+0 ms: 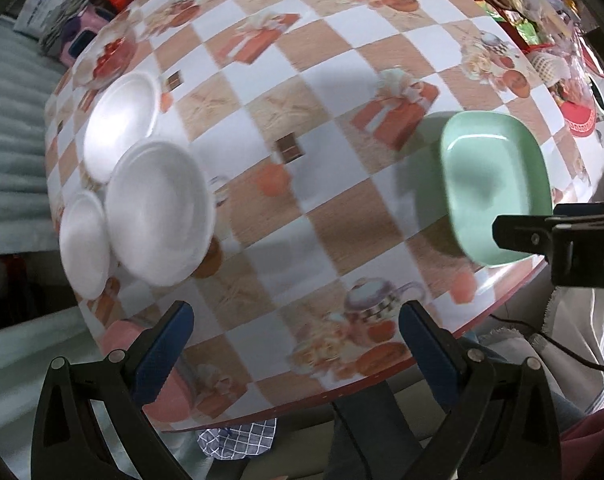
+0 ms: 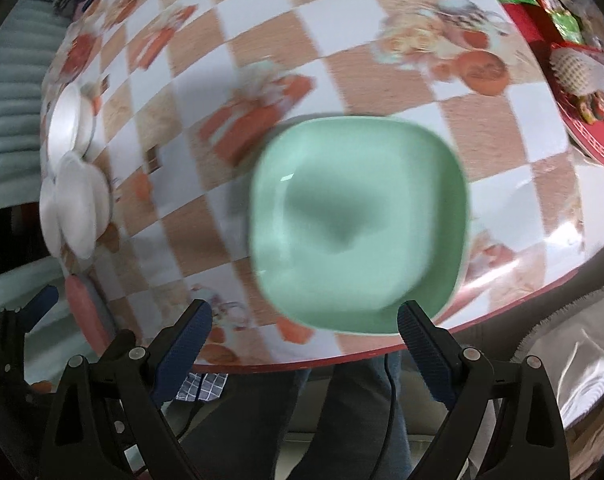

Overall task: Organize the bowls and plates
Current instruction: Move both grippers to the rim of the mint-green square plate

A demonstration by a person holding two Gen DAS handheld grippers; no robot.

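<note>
surface (image 1: 286,92): round, wearing a checkered cloth with orange gift-box and teapot prints
green plate (image 2: 357,224): squarish, lying flat near the front edge on the right side of the surface, nothing on it
white dishes: three sitting clustered at the left edge; large white bowl (image 1: 158,216) in the middle, white plate (image 1: 120,124) behind it, small white plate (image 1: 84,244) in front, rims overlapping or touching
pink dish (image 1: 150,368): sitting at the front-left rim, partly hidden behind a left finger
left gripper (image 1: 296,344): hovering over the front edge, blue-padded fingers spread wide, gripping nothing
right gripper (image 2: 303,338): hovering just in front of the green plate, fingers spread wide, holding nothing; right fingertip overlapping the plate's near rim in view, contact unclear
clutter: red tray (image 2: 593,144) with packets sitting at the far right
person: legs showing below the surface edge
image: motion blur smearing both views
</note>
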